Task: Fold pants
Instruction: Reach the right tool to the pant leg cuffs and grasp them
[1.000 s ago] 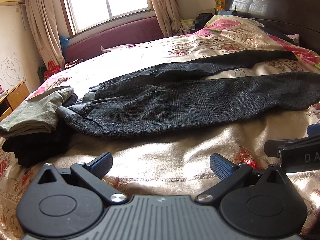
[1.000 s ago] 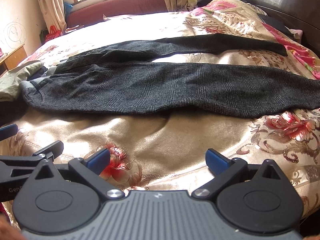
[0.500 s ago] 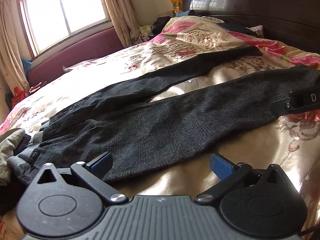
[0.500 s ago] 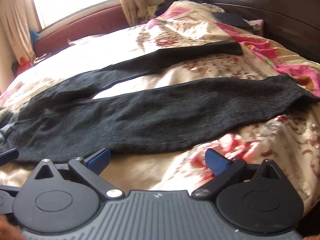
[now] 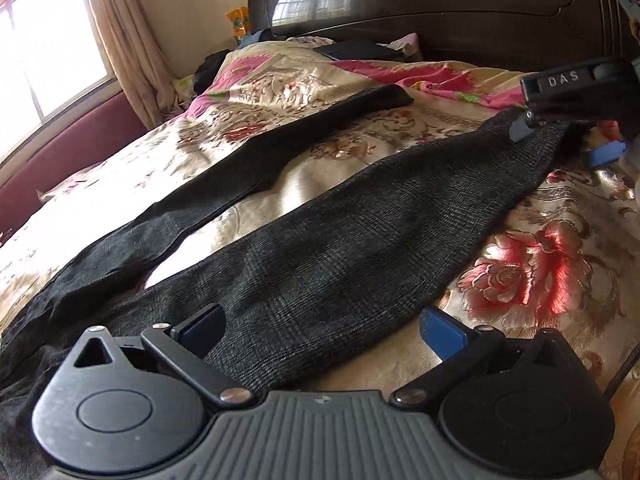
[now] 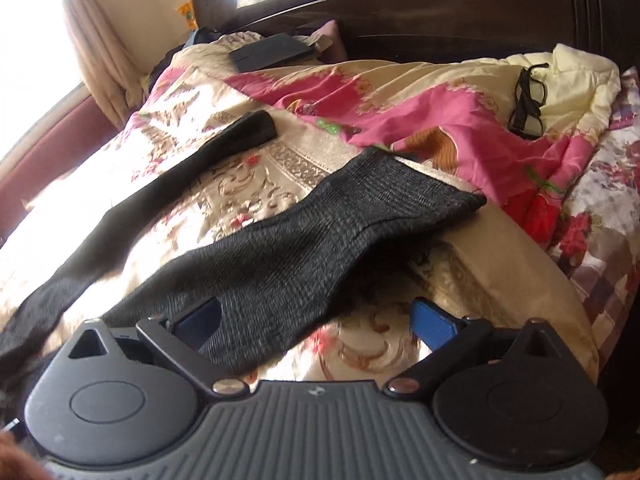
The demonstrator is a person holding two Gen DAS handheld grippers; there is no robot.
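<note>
Both grippers have swung along the bed toward the headboard end within the last second, leaving the waistband side behind and closing on the leg cuffs. The left gripper [image 5: 322,330] stands with its blue pads wide apart and nothing between them, low over the middle of the nearer leg of the pants [image 5: 360,240]. The right gripper [image 6: 316,320] is likewise spread and empty; its left pad overlaps the dark fabric in its own view, and whether it touches cannot be told. In the left wrist view the right gripper's body sits over the cuff of that same leg.

The pants [image 6: 304,248] lie flat on the floral bedspread [image 5: 540,280], legs splayed in a narrow V, the nearer cuff [image 6: 420,204] slightly lifted at its hem, the farther cuff [image 6: 256,126] resting well apart toward the headboard [image 6: 440,12]. A pair of glasses [image 6: 528,100] lies on the pale quilt beyond, clear of the work.

The step in hand looks like taking hold of the nearer leg. To do it well, each gripper should bite both fabric layers at the edge, not the bedspread beneath, and the two should lift together so the leg carries over evenly onto the farther one, seams aligned.
</note>
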